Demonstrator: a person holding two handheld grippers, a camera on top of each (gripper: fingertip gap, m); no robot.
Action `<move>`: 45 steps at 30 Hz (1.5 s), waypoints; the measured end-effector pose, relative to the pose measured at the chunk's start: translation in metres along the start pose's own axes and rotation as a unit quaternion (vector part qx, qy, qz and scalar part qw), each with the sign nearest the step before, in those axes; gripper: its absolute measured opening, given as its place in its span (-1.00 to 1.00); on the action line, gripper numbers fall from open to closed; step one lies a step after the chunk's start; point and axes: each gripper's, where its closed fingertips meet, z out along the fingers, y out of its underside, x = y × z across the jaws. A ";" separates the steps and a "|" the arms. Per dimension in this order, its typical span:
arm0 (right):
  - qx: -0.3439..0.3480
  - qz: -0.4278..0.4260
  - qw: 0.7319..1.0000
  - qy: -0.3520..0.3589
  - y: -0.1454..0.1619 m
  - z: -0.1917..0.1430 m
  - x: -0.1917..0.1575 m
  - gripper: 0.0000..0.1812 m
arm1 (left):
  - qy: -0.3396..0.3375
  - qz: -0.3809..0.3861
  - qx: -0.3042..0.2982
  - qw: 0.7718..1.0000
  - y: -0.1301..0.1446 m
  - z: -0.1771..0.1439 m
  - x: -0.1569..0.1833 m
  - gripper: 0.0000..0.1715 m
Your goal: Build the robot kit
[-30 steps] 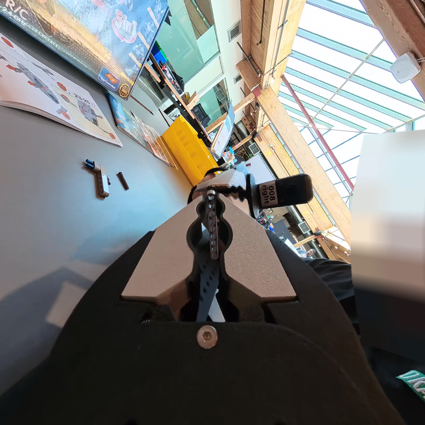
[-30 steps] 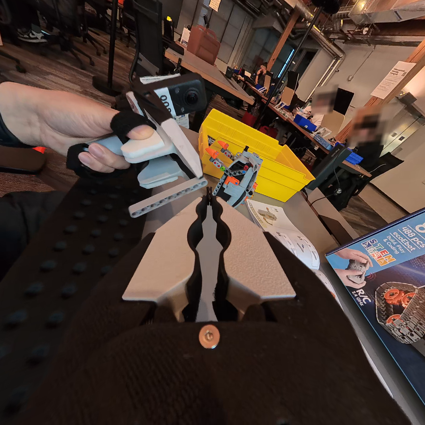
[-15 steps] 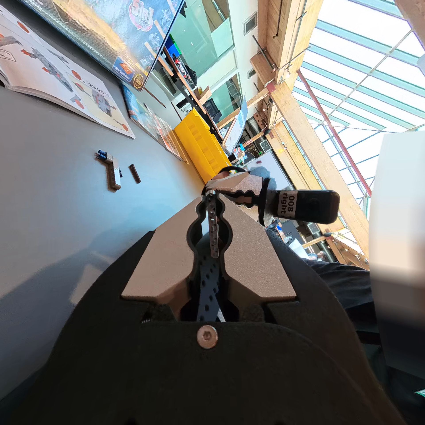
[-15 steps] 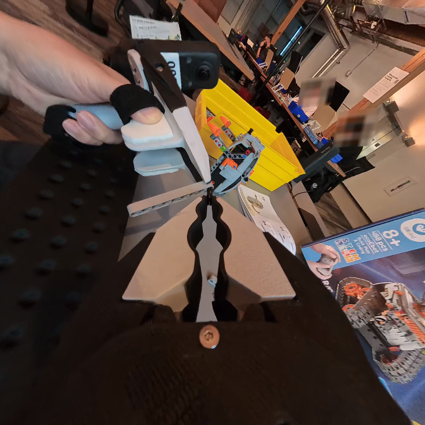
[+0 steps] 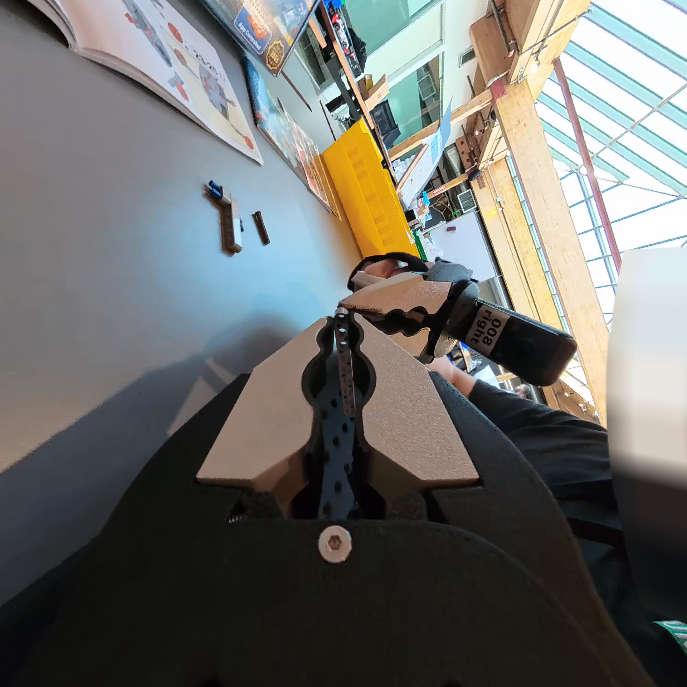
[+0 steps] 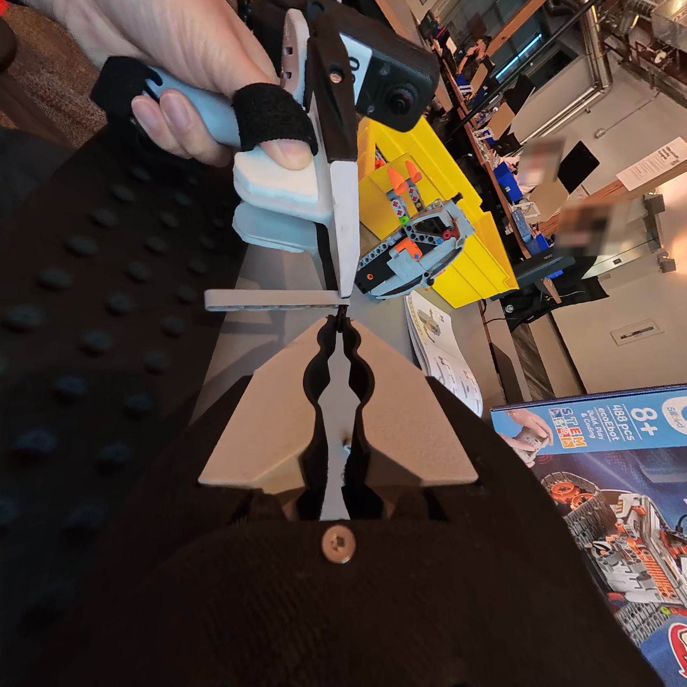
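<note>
Beam (image 5: 344, 366), grey with a row of holes, sits pinched between the nearly closed jaws of the left gripper (image 5: 341, 320) in the left wrist view, its far end poking just past the tips. The right gripper (image 5: 349, 307) meets that end from the right, tips touching it, a camera (image 5: 520, 347) mounted on its body. On the grey surface (image 5: 93, 297) well beyond lie a small brown L-shaped piece (image 5: 226, 223) with blue pins and a short dark rod (image 5: 261, 228) just beside it; an open instruction booklet (image 5: 167, 63) and a yellow bin (image 5: 368, 197) lie farther off. Right wrist view: right gripper (image 6: 340, 322) has its jaws almost closed on something small and dark at the tips; what it is I cannot tell. The beam (image 6: 271, 300) lies crosswise directly ahead, held at its right end by the left gripper (image 6: 344, 295), which a hand (image 6: 178, 67) grips. Behind stand a grey-and-orange brick model (image 6: 412, 249), the yellow bin (image 6: 468, 260), a booklet (image 6: 442, 357) and a blue box (image 6: 609, 483).
</note>
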 end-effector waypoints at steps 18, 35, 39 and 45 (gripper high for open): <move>0.038 -0.050 0.994 -0.084 -0.012 0.013 -0.043 -1.00 | -0.012 -0.036 -0.085 0.996 0.029 0.000 -0.019 -0.94; 0.070 0.191 0.953 -0.224 -0.004 -0.012 -0.035 -0.88 | 0.078 -0.029 0.005 0.997 0.001 -0.024 0.010 -0.94; 0.078 0.137 0.933 -0.322 -0.014 -0.001 -0.065 -0.78 | 0.089 -0.005 0.002 0.996 0.005 -0.048 0.028 -0.94; 0.053 0.072 0.894 -0.438 -0.016 0.019 -0.077 -0.86 | 0.082 0.001 0.018 0.996 0.005 -0.074 0.036 -0.94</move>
